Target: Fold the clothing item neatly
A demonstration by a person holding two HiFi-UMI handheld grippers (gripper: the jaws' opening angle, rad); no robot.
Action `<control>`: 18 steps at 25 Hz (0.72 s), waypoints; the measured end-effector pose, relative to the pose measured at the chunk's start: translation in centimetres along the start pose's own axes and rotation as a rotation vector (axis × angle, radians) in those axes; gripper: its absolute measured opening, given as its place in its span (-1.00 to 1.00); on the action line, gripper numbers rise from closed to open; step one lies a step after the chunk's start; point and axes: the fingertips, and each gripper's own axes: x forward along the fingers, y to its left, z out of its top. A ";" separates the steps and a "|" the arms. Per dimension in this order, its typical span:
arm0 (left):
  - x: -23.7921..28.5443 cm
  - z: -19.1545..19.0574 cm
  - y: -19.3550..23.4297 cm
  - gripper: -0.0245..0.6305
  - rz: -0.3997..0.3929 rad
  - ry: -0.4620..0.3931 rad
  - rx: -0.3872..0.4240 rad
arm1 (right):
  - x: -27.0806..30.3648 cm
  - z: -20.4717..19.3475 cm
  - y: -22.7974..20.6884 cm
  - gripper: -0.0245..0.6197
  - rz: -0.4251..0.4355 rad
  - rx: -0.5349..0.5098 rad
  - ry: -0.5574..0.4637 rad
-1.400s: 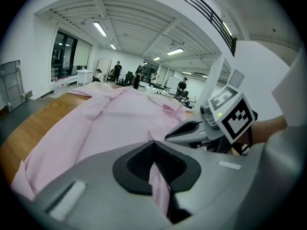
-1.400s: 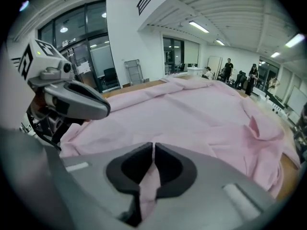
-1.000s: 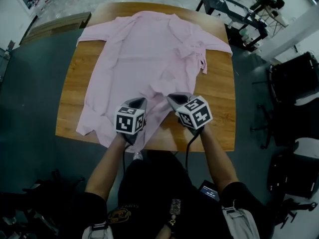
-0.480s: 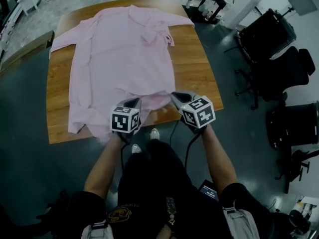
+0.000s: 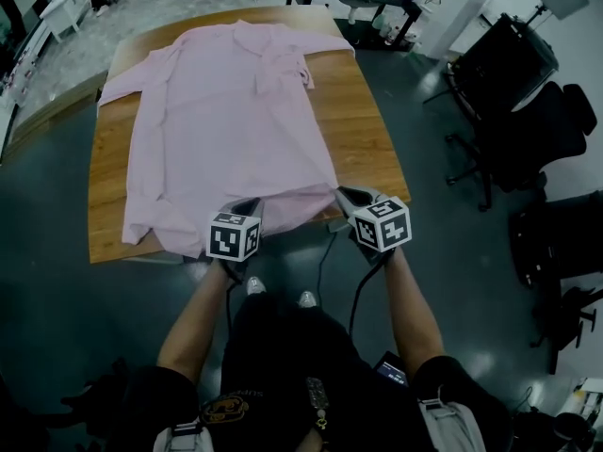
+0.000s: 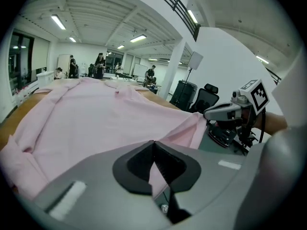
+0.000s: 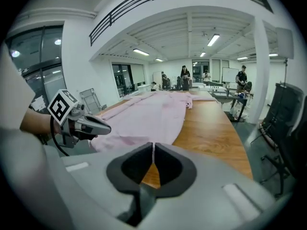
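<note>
pink shirt [image 5: 226,111] spread flat on the wooden counter [image 5: 363,130], collar toward the far edge, hem at the near edge, left tool [image 5: 250,203] clamped together on the hem, right tool [image 5: 343,195] pinched on the hem's right corner

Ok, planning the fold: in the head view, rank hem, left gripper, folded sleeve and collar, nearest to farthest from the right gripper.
1. Hem, pinched in the right gripper.
2. Left gripper, beside it, leftward.
3. Folded sleeve, far right of the shirt.
4. Collar, far end.
</note>
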 end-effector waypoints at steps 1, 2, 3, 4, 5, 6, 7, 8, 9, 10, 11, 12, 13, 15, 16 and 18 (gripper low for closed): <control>0.0 -0.2 -0.4 -0.91 0.014 0.001 -0.002 | -0.3 -0.7 -0.5 -0.87 0.008 0.008 0.001; 0.0 -0.3 -0.9 -0.91 0.026 0.000 -0.005 | -0.6 -1.5 -0.9 -0.87 0.017 0.014 0.005; 0.0 -0.4 -1.5 -0.91 0.037 -0.001 -0.008 | -0.8 -2.2 -1.4 -0.87 0.025 0.018 0.012; 0.0 -0.5 -2.0 -0.91 0.046 -0.002 -0.012 | -1.0 -3.0 -1.7 -0.87 0.034 0.022 0.019; -0.1 -0.7 -2.6 -0.91 0.055 -0.001 -0.014 | -1.2 -3.7 -2.0 -0.87 0.043 0.025 0.027; -0.1 -1.0 -3.2 -0.91 0.063 0.000 -0.016 | -1.5 -4.5 -2.2 -0.87 0.053 0.026 0.035; -0.2 -1.2 -3.7 -0.91 0.072 0.002 -0.019 | -1.7 -5.1 -2.4 -0.87 0.061 0.027 0.043; -0.3 -1.5 -4.1 -0.91 0.080 0.003 -0.021 | -1.9 -5.7 -2.6 -0.87 0.067 0.026 0.050; -0.4 -1.6 -4.4 -0.91 0.088 0.002 -0.024 | -2.0 -6.3 -2.8 -0.87 0.072 0.024 0.057; -0.5 -1.8 -4.6 -0.91 0.097 0.002 -0.026 | -2.1 -6.7 -3.1 -0.87 0.074 0.023 0.065; -0.5 -2.0 -4.8 -0.91 0.106 0.002 -0.028 | -2.1 -7.2 -3.4 -0.87 0.074 0.023 0.073; -0.6 -2.2 -4.8 -0.91 0.115 0.004 -0.031 | -2.1 -7.6 -3.6 -0.87 0.072 0.024 0.082; -0.7 -2.4 -4.8 -0.91 0.126 0.009 -0.034 | -2.1 -7.9 -3.9 -0.87 0.069 0.024 0.090; -0.9 -3.1 -4.6 -0.91 0.148 0.022 -0.040 | -1.9 -8.6 -4.5 -0.87 0.062 0.021 0.106; -0.9 -3.5 -4.5 -0.91 0.159 0.031 -0.041 | -1.8 -8.9 -4.7 -0.87 0.059 0.021 0.112; -0.9 -4.3 -3.9 -0.91 0.186 0.051 -0.042 | -1.5 -9.5 -4.9 -0.87 0.056 0.018 0.124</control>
